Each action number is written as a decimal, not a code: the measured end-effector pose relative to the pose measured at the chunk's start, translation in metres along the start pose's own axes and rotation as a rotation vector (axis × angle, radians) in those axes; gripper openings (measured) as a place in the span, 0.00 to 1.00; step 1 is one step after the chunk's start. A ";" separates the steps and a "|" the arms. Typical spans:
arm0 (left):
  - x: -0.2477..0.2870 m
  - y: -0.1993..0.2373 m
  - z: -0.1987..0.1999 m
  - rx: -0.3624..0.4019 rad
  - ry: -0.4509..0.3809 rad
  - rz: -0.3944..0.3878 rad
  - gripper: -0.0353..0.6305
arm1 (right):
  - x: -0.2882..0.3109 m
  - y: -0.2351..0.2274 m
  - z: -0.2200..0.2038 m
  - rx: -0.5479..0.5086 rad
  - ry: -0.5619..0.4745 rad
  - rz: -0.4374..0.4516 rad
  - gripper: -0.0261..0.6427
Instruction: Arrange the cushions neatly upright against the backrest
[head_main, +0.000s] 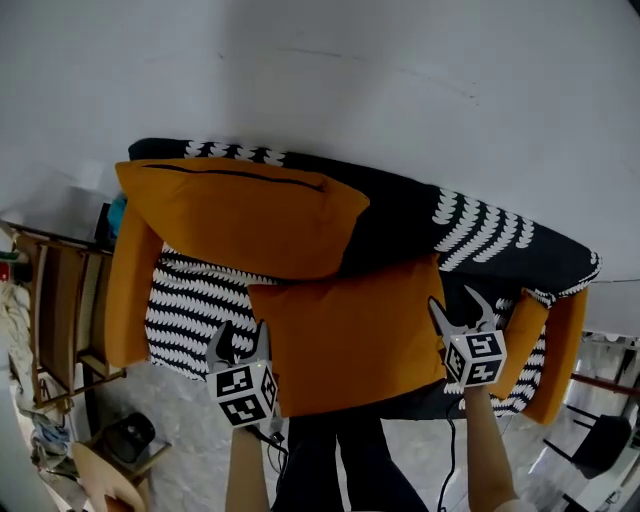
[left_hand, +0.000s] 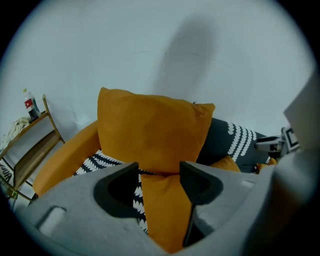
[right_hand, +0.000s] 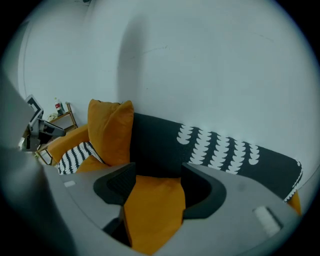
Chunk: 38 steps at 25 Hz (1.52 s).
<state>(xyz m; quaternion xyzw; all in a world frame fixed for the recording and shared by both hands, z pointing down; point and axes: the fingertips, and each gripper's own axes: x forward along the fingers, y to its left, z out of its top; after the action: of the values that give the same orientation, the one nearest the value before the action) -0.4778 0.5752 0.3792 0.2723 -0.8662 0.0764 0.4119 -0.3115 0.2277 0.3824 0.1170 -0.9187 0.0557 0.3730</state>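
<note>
One orange cushion (head_main: 240, 215) stands upright against the sofa's black backrest (head_main: 400, 215) at the left; it also shows as the upright cushion (left_hand: 150, 127) and, edge-on, (right_hand: 110, 130). A second orange cushion (head_main: 345, 330) is held up over the seat in front of it, between both grippers. My left gripper (head_main: 238, 345) is at its left edge. In the left gripper view the second cushion's corner (left_hand: 162, 210) lies between the left gripper's (left_hand: 159, 172) jaws with a gap at the left pad. My right gripper (head_main: 462, 315) is shut on its right edge, and the second cushion (right_hand: 152, 210) fills the right gripper's (right_hand: 157, 172) jaws.
The sofa has orange arms (head_main: 130, 290) and a black-and-white patterned seat (head_main: 190, 300). A wooden shelf (head_main: 55, 300) with a bottle (left_hand: 30, 105) stands left of it. A dark chair (head_main: 600, 430) is at the right. The person's legs (head_main: 340, 460) are close to the seat's front edge.
</note>
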 end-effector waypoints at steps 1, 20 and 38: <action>0.008 0.001 -0.006 0.001 0.016 -0.002 0.46 | 0.007 -0.002 -0.006 -0.004 0.013 0.002 0.47; 0.119 0.012 -0.097 -0.052 0.240 -0.026 0.48 | 0.121 -0.061 -0.115 -0.027 0.290 0.039 0.47; 0.166 0.019 -0.132 -0.062 0.365 -0.068 0.56 | 0.176 -0.054 -0.156 0.054 0.517 0.269 0.53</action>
<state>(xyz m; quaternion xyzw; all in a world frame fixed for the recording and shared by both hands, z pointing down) -0.4843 0.5700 0.5922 0.2703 -0.7692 0.0837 0.5729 -0.3149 0.1748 0.6177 -0.0140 -0.7987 0.1571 0.5807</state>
